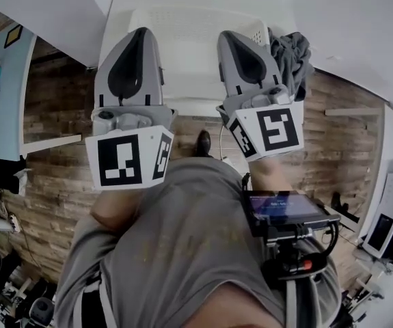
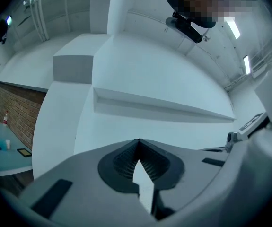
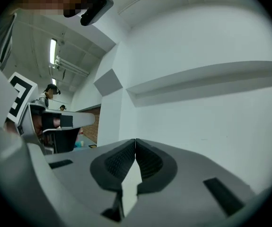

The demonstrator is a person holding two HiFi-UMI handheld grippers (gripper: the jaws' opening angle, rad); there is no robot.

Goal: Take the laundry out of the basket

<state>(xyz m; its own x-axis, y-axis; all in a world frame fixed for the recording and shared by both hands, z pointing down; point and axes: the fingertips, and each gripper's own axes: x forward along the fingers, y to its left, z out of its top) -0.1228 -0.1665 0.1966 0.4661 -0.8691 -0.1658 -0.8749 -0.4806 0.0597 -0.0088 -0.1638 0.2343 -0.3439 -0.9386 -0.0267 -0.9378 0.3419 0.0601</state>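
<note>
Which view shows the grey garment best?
Head view: the grey garment bunches at the white basket's right corner, beside the right tool. Both gripper views show only white walls beyond shut, empty jaws; no garment.

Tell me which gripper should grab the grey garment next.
Right, probably: the right gripper, shut and empty, is beside the grey garment at the right rim of the basket; the left gripper is farther.

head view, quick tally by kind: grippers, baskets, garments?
grippers: 2 (left gripper, right gripper)
laundry basket: 1
grey garment: 1
total: 4
</note>
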